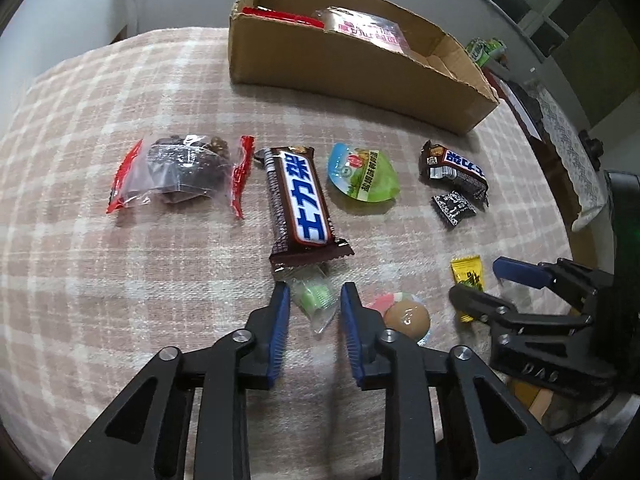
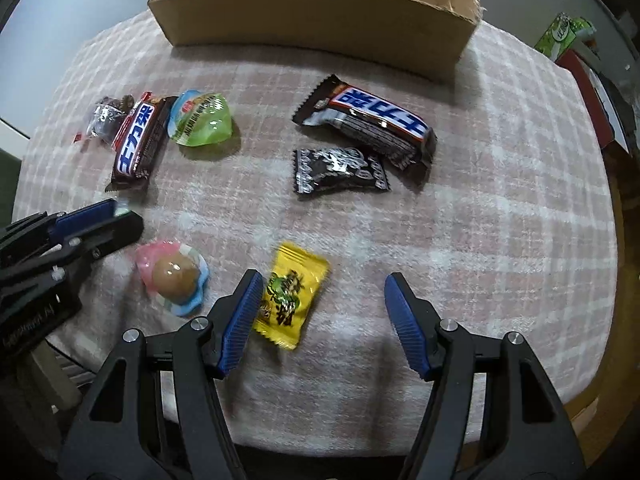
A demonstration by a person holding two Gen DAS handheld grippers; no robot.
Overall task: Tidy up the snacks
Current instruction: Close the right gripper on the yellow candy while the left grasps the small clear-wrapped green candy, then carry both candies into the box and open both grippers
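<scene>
On the plaid cloth (image 1: 120,280), eight loose snacks are counted, seen from the left wrist view.

- Chocolate bars: two. One long chocolate bar (image 1: 302,196) lies mid-table; one second chocolate bar (image 1: 454,168) lies to the far right, label inverted.
- Clear bag with red ends (image 1: 184,168): one, dark pieces inside, at far left, just beside the long bar.
- Green jelly cup (image 1: 364,176): one, between the two bars.
- Black candy (image 1: 454,208): one, touching the near edge of the second bar.
- Yellow candy (image 2: 292,296): one, near right.
- Round brown sweet (image 1: 406,316) on a pastel wrapper: one, near centre.
- Green candy (image 1: 316,300) in clear wrap: one, just below the near end of the long bar.

A cardboard box (image 1: 340,76) is set at the far edge. Two packets are seen inside: one pink packet (image 1: 368,32) and one red packet (image 1: 280,16).

Left gripper (image 1: 315,288): tilted down and closed onto the green candy, whose wrapper fills the gap between the blue pads. The candy is resting on the cloth.

Right gripper (image 2: 325,276): jaws held wide apart, nothing gripped. The yellow candy lies between them, close against the left pad; contact cannot be told.
</scene>
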